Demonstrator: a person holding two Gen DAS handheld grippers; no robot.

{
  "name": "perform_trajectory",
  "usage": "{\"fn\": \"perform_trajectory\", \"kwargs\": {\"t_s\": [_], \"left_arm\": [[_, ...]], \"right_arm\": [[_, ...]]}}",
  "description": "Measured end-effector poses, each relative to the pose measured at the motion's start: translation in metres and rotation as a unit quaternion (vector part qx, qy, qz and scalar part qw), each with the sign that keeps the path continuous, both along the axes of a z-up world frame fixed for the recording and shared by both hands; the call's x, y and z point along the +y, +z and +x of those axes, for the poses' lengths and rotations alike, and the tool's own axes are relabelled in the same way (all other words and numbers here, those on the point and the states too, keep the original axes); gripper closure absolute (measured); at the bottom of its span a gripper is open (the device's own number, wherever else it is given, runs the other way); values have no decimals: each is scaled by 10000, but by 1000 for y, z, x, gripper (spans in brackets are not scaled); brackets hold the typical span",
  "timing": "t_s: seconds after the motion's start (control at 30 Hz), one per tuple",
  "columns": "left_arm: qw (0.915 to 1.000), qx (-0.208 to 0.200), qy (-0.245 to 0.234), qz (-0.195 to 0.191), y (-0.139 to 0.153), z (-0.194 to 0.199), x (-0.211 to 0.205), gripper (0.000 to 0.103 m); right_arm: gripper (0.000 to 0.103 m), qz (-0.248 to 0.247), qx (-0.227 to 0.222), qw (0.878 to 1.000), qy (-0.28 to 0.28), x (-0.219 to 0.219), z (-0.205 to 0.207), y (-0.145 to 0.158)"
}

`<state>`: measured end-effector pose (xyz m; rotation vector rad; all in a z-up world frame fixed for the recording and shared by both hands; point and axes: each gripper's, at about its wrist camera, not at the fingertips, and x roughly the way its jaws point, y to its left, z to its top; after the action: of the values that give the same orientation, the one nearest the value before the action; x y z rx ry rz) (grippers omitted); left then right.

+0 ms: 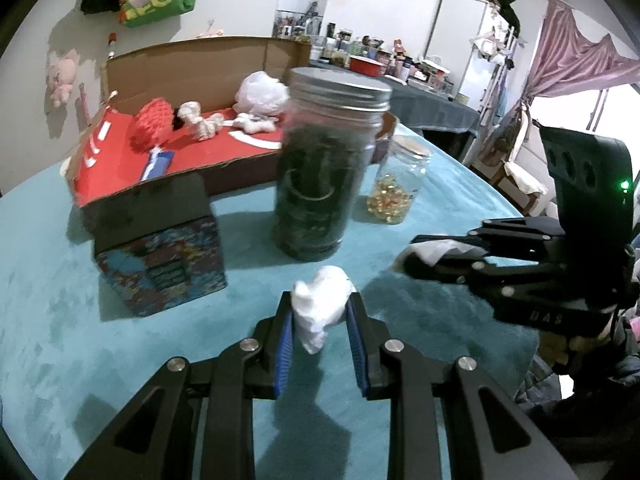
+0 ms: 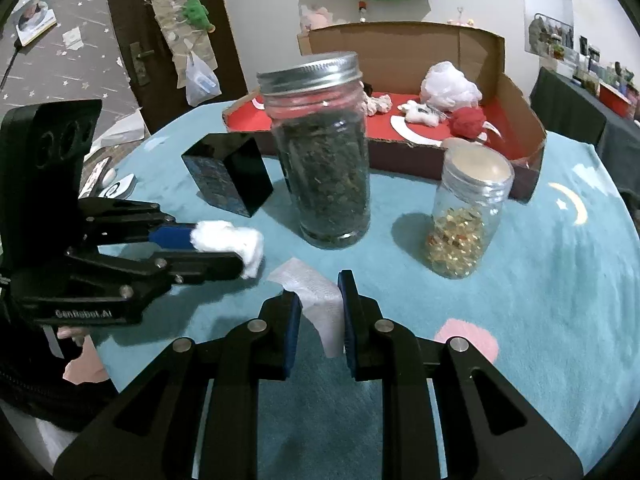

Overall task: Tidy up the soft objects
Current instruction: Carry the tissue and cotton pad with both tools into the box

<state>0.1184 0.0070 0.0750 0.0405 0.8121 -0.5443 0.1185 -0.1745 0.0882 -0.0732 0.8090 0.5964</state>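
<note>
Up close in the left wrist view, the left gripper (image 1: pixel 320 312) is pinching a white cotton wad (image 1: pixel 320 304) between its blue-padded fingers (image 1: pixel 285 344), above the teal table (image 1: pixel 120 320). Just beyond, a tall jar of dark dried leaves (image 1: pixel 320 168) is standing with a small jar of golden capsules (image 1: pixel 396 188) to its right and a dark patterned box (image 1: pixel 160 256) to its left. Farther back, a red-lined cardboard box (image 1: pixel 168 148) is holding a red crocheted piece (image 1: pixel 152 124), a white knotted rope (image 1: pixel 200 120) and a white mesh puff (image 1: pixel 260 94). At right, the right gripper (image 1: pixel 416 258) is gripping something white.

Now in the right wrist view, the right gripper (image 2: pixel 320 312) is clamping a white gauze pad (image 2: pixel 316 300) between narrowed fingers (image 2: pixel 291 332), the pad's far end resting on the table (image 2: pixel 520 280). At left, the left gripper (image 2: pixel 224 248) is holding the cotton wad (image 2: pixel 228 240) near the tall jar (image 2: pixel 324 152), and the capsule jar (image 2: pixel 464 216) is standing to the right.
</note>
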Motion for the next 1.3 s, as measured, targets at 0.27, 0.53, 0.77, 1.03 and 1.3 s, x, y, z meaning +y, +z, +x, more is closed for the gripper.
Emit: {"fn": "perform_trajectory", "kwargs": {"t_s": [0.27, 0.53, 0.77, 1.03, 1.3], "left_arm": [[9985, 76, 546, 63, -3, -1, 43, 76], [9935, 132, 1107, 244, -8, 3, 88, 76], [9913, 87, 1256, 386, -8, 22, 115, 76], [9941, -88, 910, 587, -5, 52, 122, 76], [9946, -159, 442, 925, 3, 72, 114, 76]], "right_arm": [[85, -100, 115, 9994, -323, -26, 1, -5], [85, -218, 200, 9974, -660, -56, 7, -6], [85, -319, 235, 9957, -837, -77, 22, -6], [85, -444, 204, 9958, -777, -90, 45, -3], [85, -650, 129, 9965, -516, -89, 73, 7]]}}
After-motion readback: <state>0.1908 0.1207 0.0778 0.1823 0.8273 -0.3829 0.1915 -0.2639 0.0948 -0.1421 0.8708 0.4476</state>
